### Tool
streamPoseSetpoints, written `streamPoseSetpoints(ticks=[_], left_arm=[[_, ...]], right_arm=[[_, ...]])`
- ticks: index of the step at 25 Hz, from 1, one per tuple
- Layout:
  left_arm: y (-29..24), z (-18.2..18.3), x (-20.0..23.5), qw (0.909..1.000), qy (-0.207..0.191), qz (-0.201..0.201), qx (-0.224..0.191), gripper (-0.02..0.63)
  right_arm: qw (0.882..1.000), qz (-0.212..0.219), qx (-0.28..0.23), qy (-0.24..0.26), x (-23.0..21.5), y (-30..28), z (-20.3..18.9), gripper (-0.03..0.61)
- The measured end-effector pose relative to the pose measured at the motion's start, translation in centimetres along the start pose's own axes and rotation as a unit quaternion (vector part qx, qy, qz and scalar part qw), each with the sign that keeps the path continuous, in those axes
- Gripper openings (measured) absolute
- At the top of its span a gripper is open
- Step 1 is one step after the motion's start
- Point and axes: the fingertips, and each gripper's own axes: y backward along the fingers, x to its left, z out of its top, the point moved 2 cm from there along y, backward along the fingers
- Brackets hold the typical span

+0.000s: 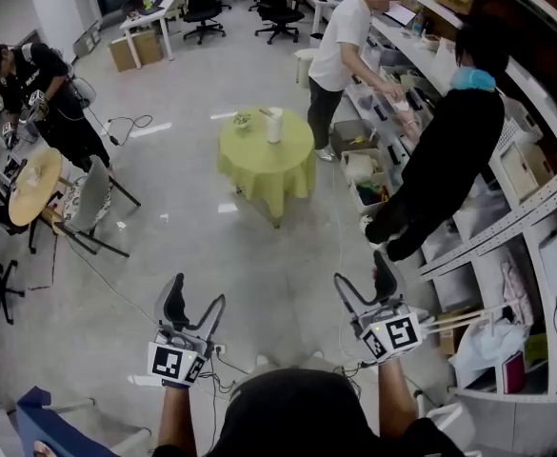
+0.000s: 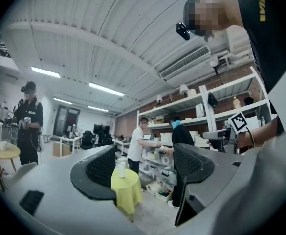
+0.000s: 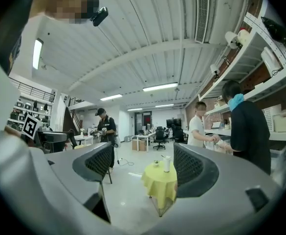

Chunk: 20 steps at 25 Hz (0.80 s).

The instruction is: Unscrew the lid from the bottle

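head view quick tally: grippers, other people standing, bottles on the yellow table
grippers: 2, left gripper and right gripper
other people standing: 3, white shirt, black top, black cap
bottles on the yellow table: 1, white bottle
total: 6

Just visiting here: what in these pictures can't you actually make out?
- Bottle on the round table: too small and far off in every view to tell whether it is capped.
- Small thing beside it, head view: too small to name.
- Table's right edge, right gripper view: hidden behind a pad of the right claw.
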Motion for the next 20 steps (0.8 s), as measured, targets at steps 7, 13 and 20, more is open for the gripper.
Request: streamPoseSetpoints(ticks=[7,13,20], left_arm=[[0.2,-1.7,1.0,0.9993,0.005,-0.038,0.007,0.379],[0.0,-2.6,4.2,0.9997,0.01,-0.02,0.011,0.379],[-4.2,-5.0,8.0,0.9991,0.018,0.025,0.027,0.377]], right_arm=[[1.0,-0.008,0.02,-0.021,4.5,-1.9,-1.0,0.387],[0.998,-0.027,0.023,-0.045,4.5,-4.2,-1.7,0.414],[0.998,-0.031,0.038,-0.027,2.2,-9.2,-3.1,0.414]])
